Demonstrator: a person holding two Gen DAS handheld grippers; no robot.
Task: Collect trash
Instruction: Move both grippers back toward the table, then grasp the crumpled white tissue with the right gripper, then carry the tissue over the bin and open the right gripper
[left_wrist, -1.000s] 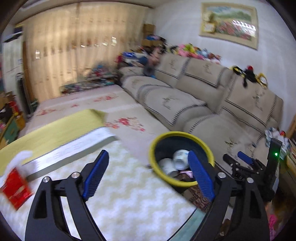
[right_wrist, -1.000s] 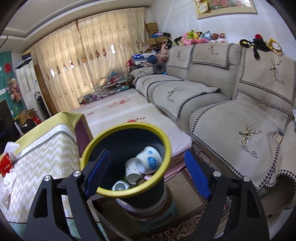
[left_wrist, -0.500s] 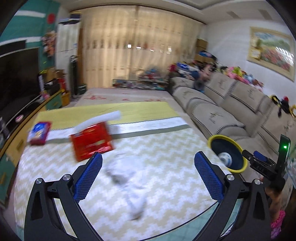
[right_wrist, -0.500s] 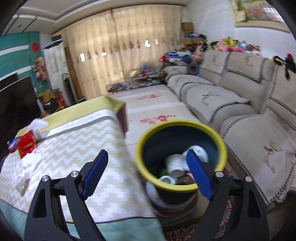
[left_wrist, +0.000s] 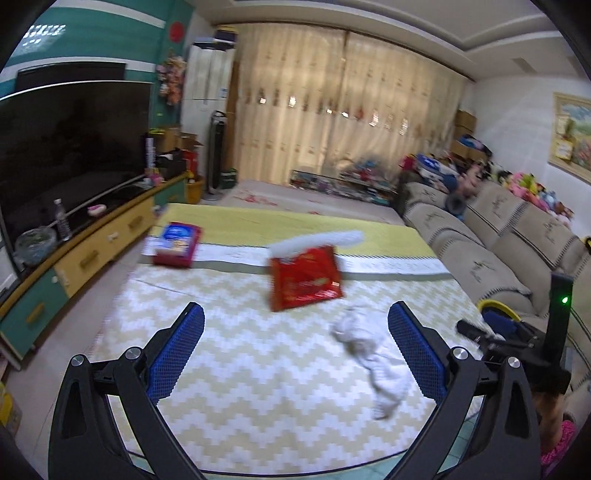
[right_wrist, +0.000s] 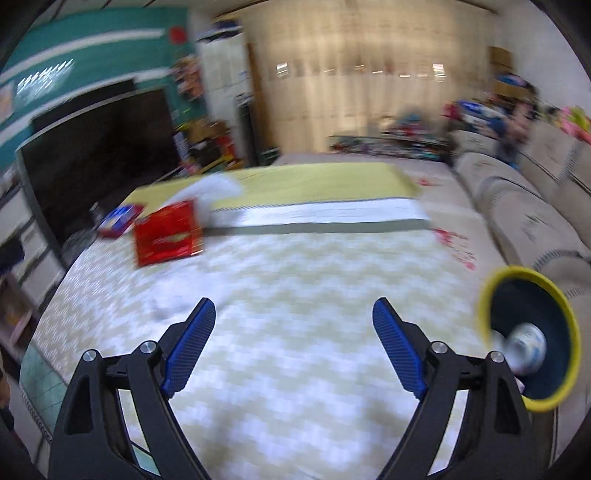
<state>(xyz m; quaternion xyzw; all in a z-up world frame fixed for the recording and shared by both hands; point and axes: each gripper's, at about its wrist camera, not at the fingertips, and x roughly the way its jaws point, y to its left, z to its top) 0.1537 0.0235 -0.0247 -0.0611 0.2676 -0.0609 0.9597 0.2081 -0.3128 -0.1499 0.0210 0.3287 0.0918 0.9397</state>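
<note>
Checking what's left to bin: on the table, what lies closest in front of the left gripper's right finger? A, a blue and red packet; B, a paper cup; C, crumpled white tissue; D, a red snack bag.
C: the crumpled white tissue lies on the zigzag tablecloth beside that finger; the red snack bag sits farther back.

No legible text; print on red packet (left_wrist: 304, 282) too blurred.

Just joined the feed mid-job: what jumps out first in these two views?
The red snack bag lies mid-table on the zigzag tablecloth, with a crumpled white tissue nearer the camera and a blue-and-red packet at the far left. Off the table's right edge stands the yellow-rimmed bin, cups already inside. Both tongs, left and right, are open and empty.
</note>
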